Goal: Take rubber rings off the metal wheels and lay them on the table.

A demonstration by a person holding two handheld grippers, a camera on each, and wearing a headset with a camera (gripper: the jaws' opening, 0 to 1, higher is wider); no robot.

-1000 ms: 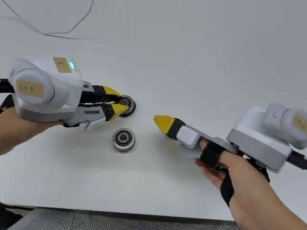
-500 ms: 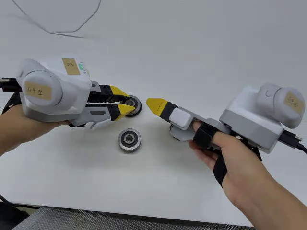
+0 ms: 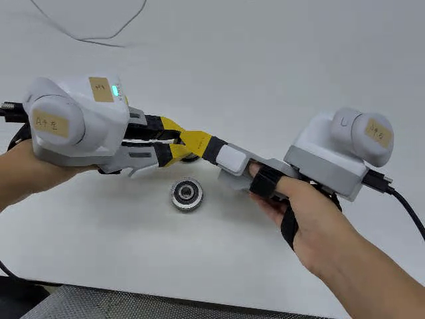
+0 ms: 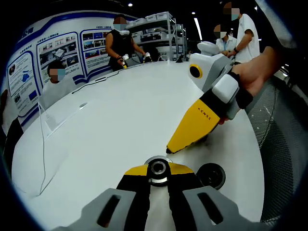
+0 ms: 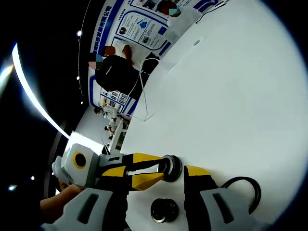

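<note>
Count: two wheels, each a metal hub inside a black rubber ring (image 3: 174, 195); two grippers.
Held wheel (image 4: 158, 169): pinched by its rim between yellow tips, just above the table (image 3: 279, 73). Its flat hub face is turned up toward the person, so the axle line is tilted rather than level.
Loose wheel (image 3: 186, 194): lies flat on the table, hub up and axle upright, near the held wheel on the person's side.
Left gripper (image 3: 176, 141): clenched on the held wheel.
Right gripper (image 5: 171, 177): jaws apart, tips at the held wheel's far rim; contact cannot be told.
Head view: yellow tips cover most of the held wheel.
Left gripper view: the held wheel's whole hub face shows.
Right gripper view: shows the held wheel's thick side, and a black loop (image 5: 243, 179) on the table beside the jaw, too unclear to name.
</note>
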